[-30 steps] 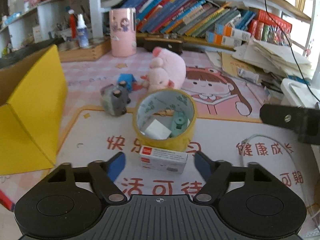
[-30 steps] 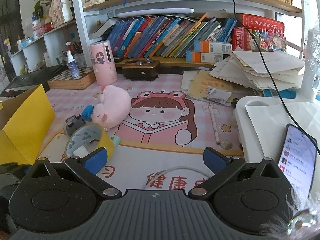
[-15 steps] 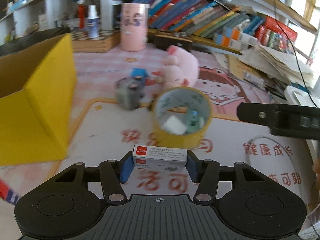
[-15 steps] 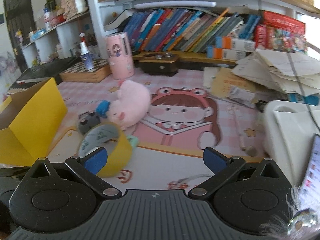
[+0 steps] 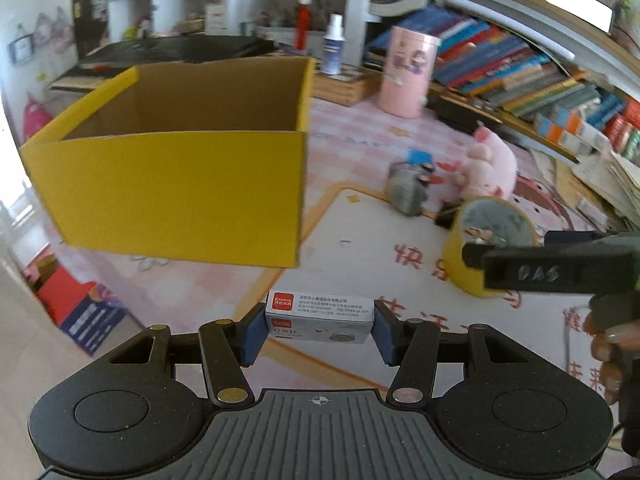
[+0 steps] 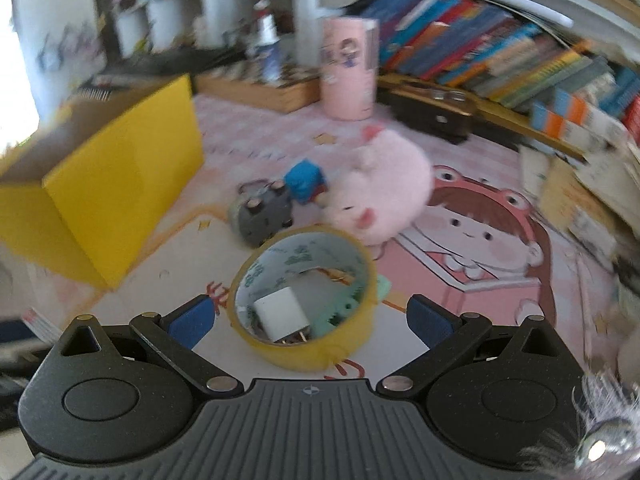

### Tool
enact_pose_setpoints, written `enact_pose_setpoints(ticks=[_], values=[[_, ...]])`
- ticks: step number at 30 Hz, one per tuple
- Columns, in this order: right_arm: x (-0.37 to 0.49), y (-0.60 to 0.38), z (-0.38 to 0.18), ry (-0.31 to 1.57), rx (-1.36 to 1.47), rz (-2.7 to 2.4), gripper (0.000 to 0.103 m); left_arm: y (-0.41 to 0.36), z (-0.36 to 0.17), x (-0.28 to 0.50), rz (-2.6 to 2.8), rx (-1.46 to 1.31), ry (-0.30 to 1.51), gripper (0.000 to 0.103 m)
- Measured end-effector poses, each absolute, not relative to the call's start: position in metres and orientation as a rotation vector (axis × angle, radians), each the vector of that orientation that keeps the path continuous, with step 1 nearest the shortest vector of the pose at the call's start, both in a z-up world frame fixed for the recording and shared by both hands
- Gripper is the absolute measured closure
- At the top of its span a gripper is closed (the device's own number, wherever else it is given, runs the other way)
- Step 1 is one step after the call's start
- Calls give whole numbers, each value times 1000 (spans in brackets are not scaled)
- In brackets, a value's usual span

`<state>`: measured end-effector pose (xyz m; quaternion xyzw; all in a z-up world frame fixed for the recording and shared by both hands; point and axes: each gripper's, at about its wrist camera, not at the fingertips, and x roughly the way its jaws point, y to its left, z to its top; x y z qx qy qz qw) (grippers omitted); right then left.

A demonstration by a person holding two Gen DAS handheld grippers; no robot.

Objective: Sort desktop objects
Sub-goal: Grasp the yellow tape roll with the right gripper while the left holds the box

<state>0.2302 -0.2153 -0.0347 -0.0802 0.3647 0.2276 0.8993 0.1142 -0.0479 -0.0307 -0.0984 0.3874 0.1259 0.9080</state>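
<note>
A pink desk mat [image 5: 360,240] printed with a cartoon girl and red characters covers the desk; shelves of books [image 5: 500,64] run along the back, and loose papers [image 5: 608,184] pile far right of the left claw.

The left claw [image 5: 320,334] is clenched on a small white box [image 5: 320,318], its blue pads pressing both short ends. Ahead and left of it stands an open yellow carton [image 5: 180,192]; only its bare brown inner walls show, the floor is hidden. The desk edge falls away at its lower left.

The right claw [image 6: 310,318] is released, pads wide apart, with a yellow tape roll [image 6: 308,300] lying between and just ahead of them, untouched. Inside the roll sit a white plug [image 6: 282,314] and a green piece [image 6: 344,308]. Beyond it a grey toy [image 6: 262,210], blue cube [image 6: 306,182] and pink plush [image 6: 384,196] crowd together. Bare mat lies between roll and carton.
</note>
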Motion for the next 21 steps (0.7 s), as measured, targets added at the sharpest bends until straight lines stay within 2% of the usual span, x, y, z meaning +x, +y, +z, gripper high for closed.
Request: enact_pose_setpoints(ticks=[8,10,11,21], values=[[243,-194,-54,751,-329,523,1,-42,-27,106,320,-239,778,50],[245,-191,-57,740,-365,521,6,-43,-27,105,327,-242,775,50],[246,-191,-57,734,-377,520,13,-43,-26,104,329,-242,774,50],[245,-201,-33,688,-298,537,13,-45,-13,95,349,-274,721,50]])
